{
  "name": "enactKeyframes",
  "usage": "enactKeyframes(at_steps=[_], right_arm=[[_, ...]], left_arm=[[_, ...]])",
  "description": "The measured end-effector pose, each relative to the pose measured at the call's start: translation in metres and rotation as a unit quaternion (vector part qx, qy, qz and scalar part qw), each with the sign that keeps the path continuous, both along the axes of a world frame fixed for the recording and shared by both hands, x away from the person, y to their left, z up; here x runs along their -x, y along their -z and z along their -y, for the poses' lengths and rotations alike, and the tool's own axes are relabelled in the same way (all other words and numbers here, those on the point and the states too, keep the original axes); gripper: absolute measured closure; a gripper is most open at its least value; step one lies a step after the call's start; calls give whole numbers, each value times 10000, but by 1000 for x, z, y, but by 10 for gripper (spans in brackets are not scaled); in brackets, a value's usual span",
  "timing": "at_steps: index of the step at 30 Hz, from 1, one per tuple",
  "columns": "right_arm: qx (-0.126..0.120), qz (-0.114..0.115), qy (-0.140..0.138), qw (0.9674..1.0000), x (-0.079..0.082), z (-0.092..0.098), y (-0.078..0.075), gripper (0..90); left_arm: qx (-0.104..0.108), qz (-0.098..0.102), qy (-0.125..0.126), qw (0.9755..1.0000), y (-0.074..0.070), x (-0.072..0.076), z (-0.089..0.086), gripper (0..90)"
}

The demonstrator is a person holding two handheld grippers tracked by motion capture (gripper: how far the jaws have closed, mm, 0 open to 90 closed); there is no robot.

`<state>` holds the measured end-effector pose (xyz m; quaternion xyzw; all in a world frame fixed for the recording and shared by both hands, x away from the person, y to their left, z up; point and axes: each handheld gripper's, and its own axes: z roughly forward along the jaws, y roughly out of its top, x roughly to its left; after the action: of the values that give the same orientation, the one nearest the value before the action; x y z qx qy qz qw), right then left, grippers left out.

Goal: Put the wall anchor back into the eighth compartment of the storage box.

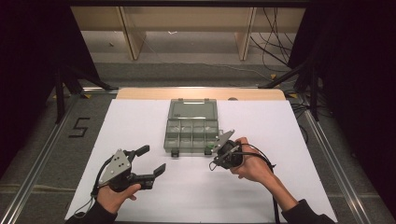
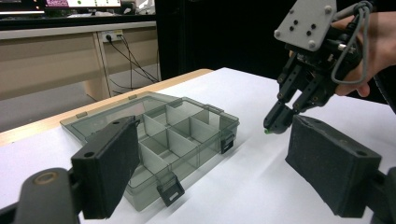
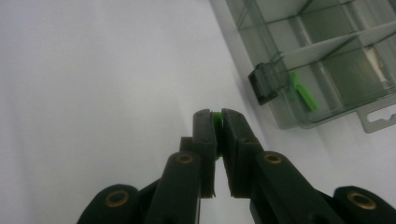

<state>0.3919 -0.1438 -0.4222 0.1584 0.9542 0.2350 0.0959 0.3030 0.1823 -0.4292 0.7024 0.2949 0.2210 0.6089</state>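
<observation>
Right gripper view, tongs [image 3: 217,122] hiding most of green piece [image 3: 216,117]

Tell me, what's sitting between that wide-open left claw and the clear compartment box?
Nothing: the high view shows bare white table cover between the left gripper and the box.

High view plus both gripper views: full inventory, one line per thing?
Compartment box: 1, smoky clear grey, lid open, centre of the sheet.
Latches: 2, dark, on the box's near wall.
Green piece in box: 1, in a near compartment beside a latch.
Green piece held: 1, pinched at the right tool's tips.
White sheet: 1, covering the table.
Wooden table edge: 1, far side.
Floor marking "5": 1, black, left of the table.
Left tool: 1, open, left of the box.
Right tool: 1, shut, by the box's right near corner.
</observation>
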Motion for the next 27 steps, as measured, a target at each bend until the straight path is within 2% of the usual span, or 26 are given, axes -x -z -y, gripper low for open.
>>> enactKeyframes(at_steps=[7, 12, 16, 27], right_arm=[[-80, 141, 84, 9998, -10, 1, -5, 845], [-83, 154, 186, 9997, -14, 5, -5, 845], [-107, 204, 214, 9995, -18, 7, -7, 845], [-145, 321, 309, 9989, -30, 4, -8, 845]], left_arm=[[10, 0, 0, 10000, 0, 0, 0, 162], [50, 9, 10, 10000, 0, -1, 0, 162], [0, -15, -4, 10000, 0, 0, 0, 161], [21, -27, -25, 10000, 0, -1, -1, 159]])
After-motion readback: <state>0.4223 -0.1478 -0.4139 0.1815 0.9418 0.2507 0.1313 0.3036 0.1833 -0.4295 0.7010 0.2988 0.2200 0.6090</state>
